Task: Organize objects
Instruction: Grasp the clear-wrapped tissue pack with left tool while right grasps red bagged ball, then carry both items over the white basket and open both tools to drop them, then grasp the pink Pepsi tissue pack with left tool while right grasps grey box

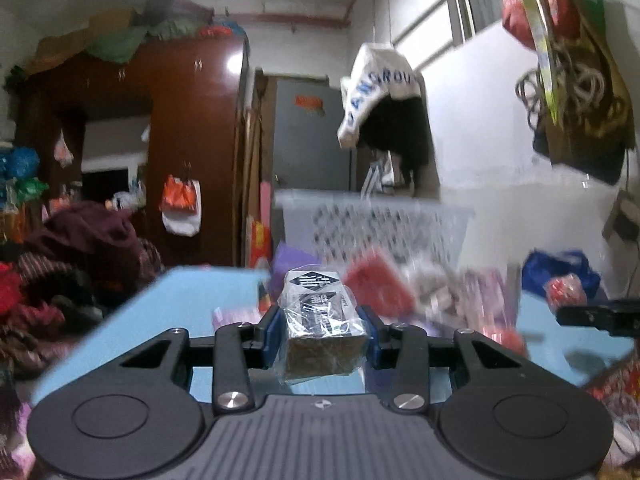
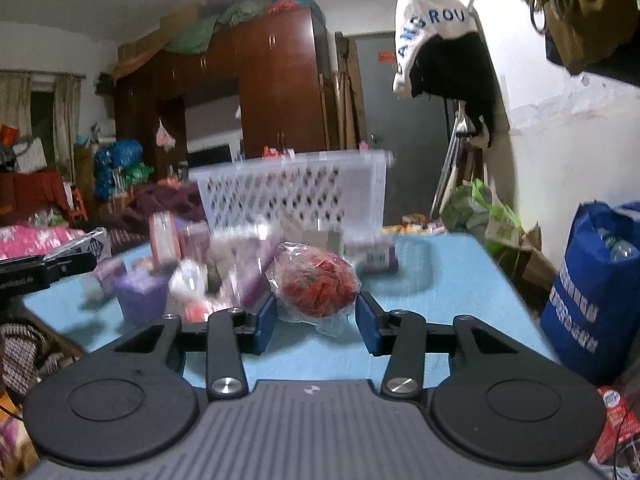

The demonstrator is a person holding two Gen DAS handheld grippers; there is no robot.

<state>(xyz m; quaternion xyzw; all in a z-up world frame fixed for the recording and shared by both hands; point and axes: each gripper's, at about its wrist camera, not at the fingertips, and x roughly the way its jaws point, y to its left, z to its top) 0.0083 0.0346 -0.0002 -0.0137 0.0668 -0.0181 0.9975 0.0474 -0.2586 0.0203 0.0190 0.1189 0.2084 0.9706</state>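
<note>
My left gripper (image 1: 322, 334) is shut on a plastic-wrapped block with a black and white label (image 1: 320, 320), held above the light blue table (image 1: 168, 312). My right gripper (image 2: 316, 318) is shut on a clear bag of red rubber bands (image 2: 316, 280), also raised over the table (image 2: 432, 280). A white perforated basket (image 1: 380, 228) (image 2: 296, 192) stands at the table's far side. A blurred heap of purple, pink and red packets (image 2: 200, 268) (image 1: 440, 288) lies between the grippers and the basket. The left gripper's tip (image 2: 52, 268) shows at the left edge of the right wrist view.
A dark wooden wardrobe (image 1: 180, 140) and a grey door (image 1: 312, 136) stand behind. Piled clothes (image 1: 68, 272) lie left of the table. A blue bag (image 2: 596, 292) sits to the table's right. A white cap (image 1: 380, 88) and bags hang on the right wall.
</note>
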